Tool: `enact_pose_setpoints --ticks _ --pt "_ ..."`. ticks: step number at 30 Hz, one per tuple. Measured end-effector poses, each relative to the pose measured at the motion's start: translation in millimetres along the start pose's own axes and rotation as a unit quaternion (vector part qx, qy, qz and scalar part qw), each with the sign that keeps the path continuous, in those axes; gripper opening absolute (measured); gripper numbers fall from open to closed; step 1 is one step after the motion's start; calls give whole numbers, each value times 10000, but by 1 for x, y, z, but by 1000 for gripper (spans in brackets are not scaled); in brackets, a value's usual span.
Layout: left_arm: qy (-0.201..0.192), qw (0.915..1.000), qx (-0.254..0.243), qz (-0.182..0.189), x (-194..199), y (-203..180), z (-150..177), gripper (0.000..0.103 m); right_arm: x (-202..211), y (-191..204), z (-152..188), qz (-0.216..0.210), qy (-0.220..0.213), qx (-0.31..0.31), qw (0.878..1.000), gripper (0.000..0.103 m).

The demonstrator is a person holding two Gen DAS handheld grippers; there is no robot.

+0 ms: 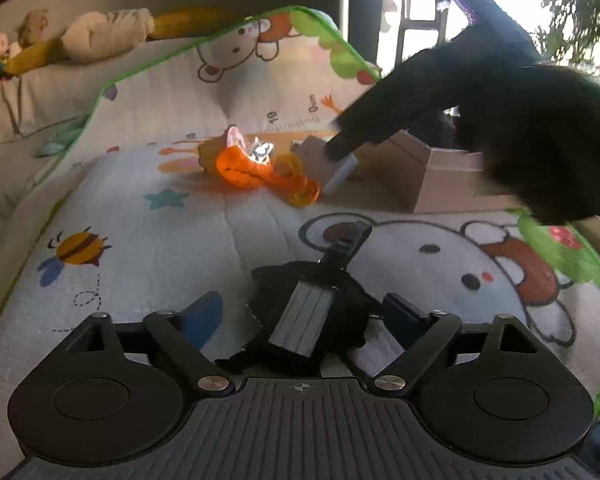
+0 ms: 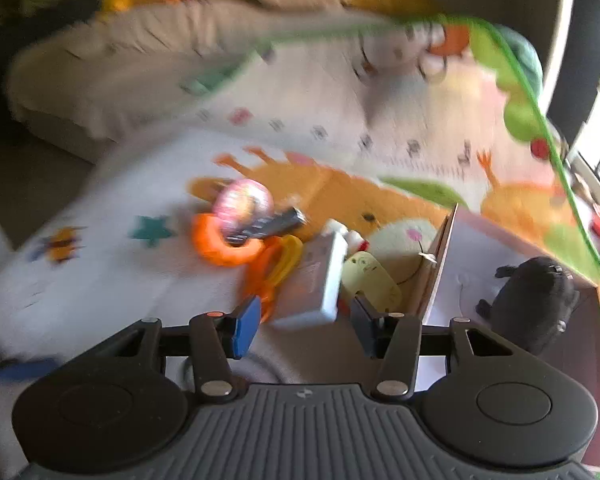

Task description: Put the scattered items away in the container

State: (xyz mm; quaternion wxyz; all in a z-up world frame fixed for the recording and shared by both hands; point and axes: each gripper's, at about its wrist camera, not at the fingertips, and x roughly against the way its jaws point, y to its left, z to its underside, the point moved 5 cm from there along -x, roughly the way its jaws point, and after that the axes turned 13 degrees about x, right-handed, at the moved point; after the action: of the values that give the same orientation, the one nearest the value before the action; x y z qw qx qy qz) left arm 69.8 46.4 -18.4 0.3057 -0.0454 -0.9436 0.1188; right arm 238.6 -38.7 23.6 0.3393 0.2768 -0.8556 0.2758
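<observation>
Two grippers inspected. We find the left gripper (image 1: 304, 315) open, its pads clear of one black device (image 1: 300, 320) lying between them on the play mat (image 1: 160, 240). The mat's green edge runs close on the right, and bare mat lies open to the left. The right gripper (image 2: 305, 324) clasps one white flat box (image 2: 320, 276) near the cardboard box (image 2: 436, 264) wall. One black item (image 2: 532, 304) sits inside. One orange ring (image 2: 216, 248) and one pink disc (image 2: 244, 200) lie on the mat.
</observation>
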Motion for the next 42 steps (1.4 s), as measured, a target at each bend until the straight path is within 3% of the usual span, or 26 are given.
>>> enact_pose_setpoints --ticks 5,10,13,17,25,27,29,32,34,37,42 --pt "42 9998 94 165 -3 -1 1 94 -41 3 -7 311 600 187 9975 53" --pt "41 9994 214 263 -2 2 2 95 -23 13 -9 343 292 594 9972 19" --pt "46 9994 217 278 -2 2 2 96 2 22 3 179 142 797 9966 14" --pt "25 9995 160 269 0 0 3 97 40 27 39 154 -2 906 9958 14" --pt "180 9995 81 235 -6 -2 4 98 113 17 132 1165 88 1584 9804 14" --pt "227 9995 55 209 -7 -3 4 98 123 18 145 869 41 1355 9869 14" --pt "248 9996 21 166 -8 -3 5 98 132 21 153 482 -151 1025 9935 15" --pt "277 9995 -58 103 -8 -5 6 99 143 25 161 131 -530 543 9970 39" --pt "294 9995 -122 71 -8 -7 6 99 146 21 167 237 -642 241 9974 62" --pt "338 9990 -267 98 -9 -14 7 99 140 8 181 646 -568 -181 9961 72" --pt "620 9933 -471 849 -2 -37 15 101 128 -17 207 996 -470 -908 9898 83"
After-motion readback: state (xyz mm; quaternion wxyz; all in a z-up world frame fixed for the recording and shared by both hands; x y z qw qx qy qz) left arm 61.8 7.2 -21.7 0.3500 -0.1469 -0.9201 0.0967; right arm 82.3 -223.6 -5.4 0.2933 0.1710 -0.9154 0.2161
